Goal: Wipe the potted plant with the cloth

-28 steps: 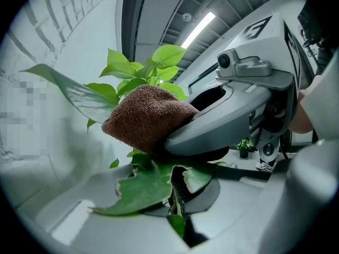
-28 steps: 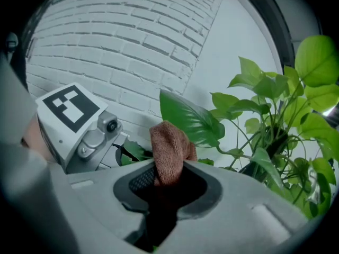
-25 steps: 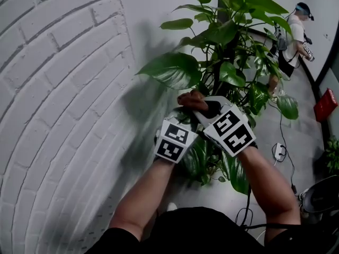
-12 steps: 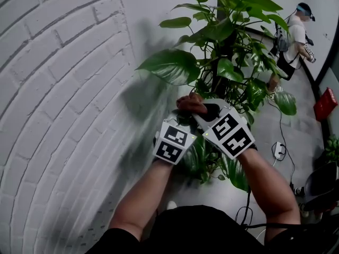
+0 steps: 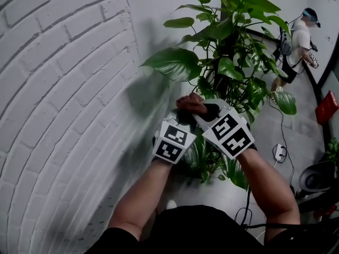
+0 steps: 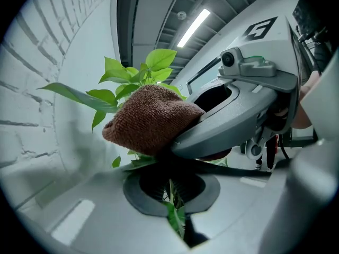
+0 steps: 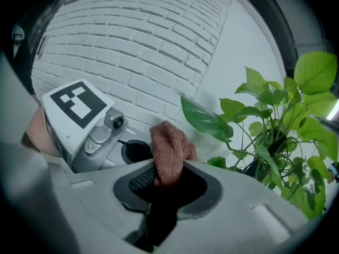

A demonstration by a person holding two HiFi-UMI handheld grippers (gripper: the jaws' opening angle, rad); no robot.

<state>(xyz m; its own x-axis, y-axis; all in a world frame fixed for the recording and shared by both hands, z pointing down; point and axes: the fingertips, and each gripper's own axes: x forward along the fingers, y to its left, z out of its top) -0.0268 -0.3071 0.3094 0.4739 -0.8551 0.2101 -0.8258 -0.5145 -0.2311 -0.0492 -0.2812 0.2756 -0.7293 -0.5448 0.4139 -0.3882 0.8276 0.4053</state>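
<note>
- Gripping the lower end of the brown cloth [image 7: 168, 152], the right gripper [image 7: 167, 187] had its jaws clamped on it. The free end bunched out past the tips.
- The left gripper [image 6: 172, 189] had its jaws closed on a green leaf [image 6: 175, 221] of the potted plant [image 5: 228, 62].
- The cloth sat pressed just above the left jaws, over the held leaf.
- Both grippers met low at the plant's near side, beside the white brick wall [image 5: 58, 99].
- A person [image 5: 299, 41] stood well beyond the plant.
</note>
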